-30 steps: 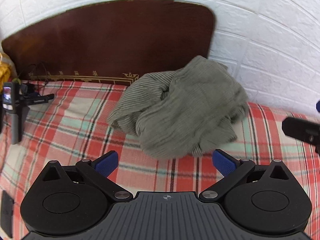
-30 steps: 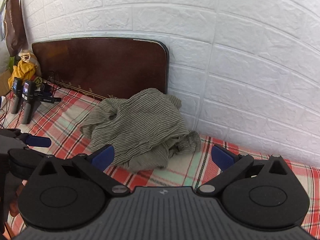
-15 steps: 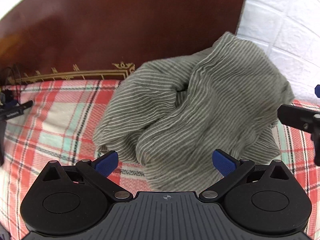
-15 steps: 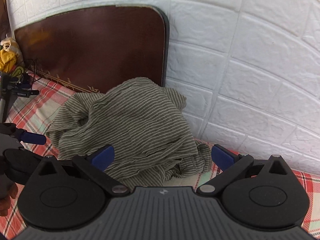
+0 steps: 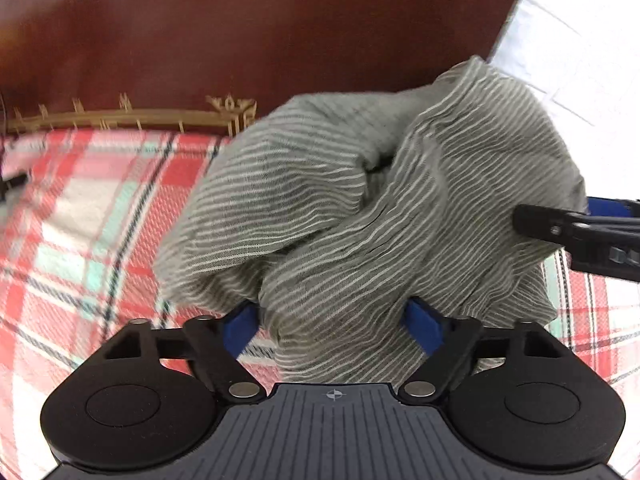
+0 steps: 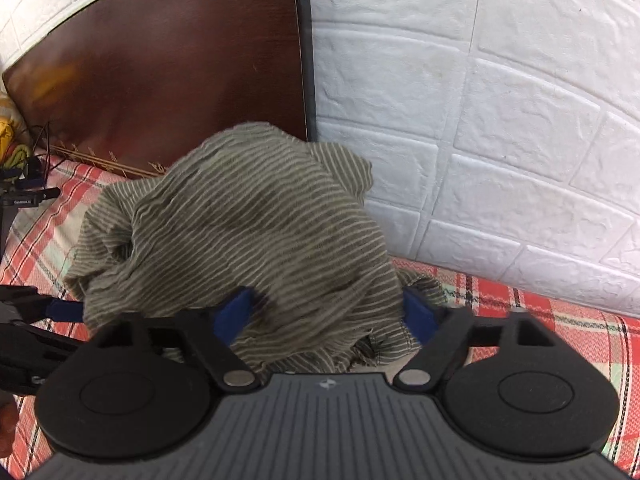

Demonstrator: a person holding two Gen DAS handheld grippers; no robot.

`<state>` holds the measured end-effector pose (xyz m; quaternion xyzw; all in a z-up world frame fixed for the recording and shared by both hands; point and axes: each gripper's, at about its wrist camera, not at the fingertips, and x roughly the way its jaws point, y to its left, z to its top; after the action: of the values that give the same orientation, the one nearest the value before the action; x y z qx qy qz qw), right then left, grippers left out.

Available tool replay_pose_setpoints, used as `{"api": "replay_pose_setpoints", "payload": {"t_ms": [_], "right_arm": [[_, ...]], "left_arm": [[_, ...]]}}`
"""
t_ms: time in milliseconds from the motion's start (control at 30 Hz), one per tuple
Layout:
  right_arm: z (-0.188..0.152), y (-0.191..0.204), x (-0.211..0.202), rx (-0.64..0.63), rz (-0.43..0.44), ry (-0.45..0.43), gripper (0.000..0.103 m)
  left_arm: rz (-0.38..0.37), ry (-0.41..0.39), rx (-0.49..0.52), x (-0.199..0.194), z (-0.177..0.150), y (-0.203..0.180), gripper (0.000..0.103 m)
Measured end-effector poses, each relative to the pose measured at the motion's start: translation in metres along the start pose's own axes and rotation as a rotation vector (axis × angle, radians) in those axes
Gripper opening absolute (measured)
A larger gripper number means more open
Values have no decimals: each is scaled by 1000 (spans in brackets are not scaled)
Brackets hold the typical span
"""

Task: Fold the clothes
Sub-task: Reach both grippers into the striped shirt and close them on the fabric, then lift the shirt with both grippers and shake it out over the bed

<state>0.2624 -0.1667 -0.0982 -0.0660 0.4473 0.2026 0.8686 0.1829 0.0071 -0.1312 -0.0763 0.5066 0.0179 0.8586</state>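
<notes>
A crumpled grey-green striped garment [image 5: 360, 200] lies heaped on the plaid bedsheet [image 5: 80, 220], against the headboard and the wall corner. My left gripper [image 5: 332, 324] is pushed into its near edge. A bunch of the cloth fills the gap between the blue pads [image 5: 240, 324], which stand partly apart. From the right side, my right gripper [image 6: 327, 314] straddles another fold of the garment [image 6: 248, 232], its pads also apart. One finger of the right gripper [image 5: 560, 228] shows against the heap in the left wrist view. The left gripper's finger [image 6: 40, 312] shows at the left edge of the right wrist view.
A dark wooden headboard [image 6: 160, 60] stands close behind the garment, and a white brick-pattern wall [image 6: 480, 120] lies to the right. Black handled devices with cables [image 6: 24, 200] and a yellow item [image 6: 8, 132] sit on the bed at the far left.
Both grippers have moved forward from clear of the garment into it. The pads of each have come closer together, with cloth now between them.
</notes>
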Motion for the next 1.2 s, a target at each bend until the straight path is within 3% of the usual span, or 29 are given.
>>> {"api": "replay_pose_setpoints", "payload": {"t_ms": [33,100,133,200,300,400,767,1033,1200], "right_arm": [[0,0,2,11,13,9,63],[1,0,1,30,49,17,41],[2,1,1,39,67,21,36],[1,5,-6,23,71,12,24],[1,10,-16,14,88,18,15],[2,14,-31,27,108,11,11],[-2,19,-122,31,160,-116,8],[-38,8,-204,52,214,-218,7],[-76,-21,-257,81,239,-262,7]], "left_arm": [[-1,-8,8,-2,-1,-1,73],[-6,-10,2,-4,-1,0,60],[-10,-9,-6,-5,-1,1,56],[-8,-15,-19,-9,2,2,33],[-10,-22,-35,-17,2,1,17],[-15,-27,-50,-25,2,1,7],[-72,-121,-50,-102,-17,-26,4],[-117,-170,60,-167,-60,-88,4],[-156,-191,95,-205,-94,-140,5]]}}
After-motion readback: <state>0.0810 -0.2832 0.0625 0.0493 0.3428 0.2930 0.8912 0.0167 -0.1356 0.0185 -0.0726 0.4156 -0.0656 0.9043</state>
